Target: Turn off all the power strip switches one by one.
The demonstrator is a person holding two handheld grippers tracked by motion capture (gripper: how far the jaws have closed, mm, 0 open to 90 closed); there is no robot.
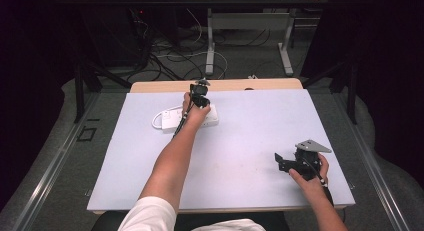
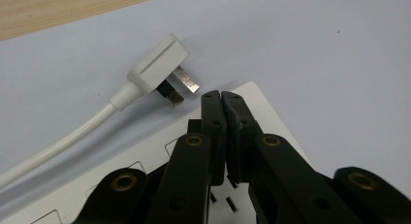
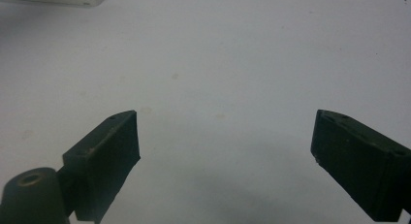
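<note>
Claw, left [image 2: 220,94]: jaws pressed together, empty, resting over power strip [image 2: 145,170] beside loose plug [image 2: 160,64]. Claw, right [image 3: 225,136]: wide, idle. Advice: spread jaws, take plug by body.

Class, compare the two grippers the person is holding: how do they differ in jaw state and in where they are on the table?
The left gripper has its jaws shut together with nothing between them; the right gripper has its jaws wide apart. The left gripper is over the white power strip, beside the plug; the right gripper is over bare table. Both have black jaws.
</note>
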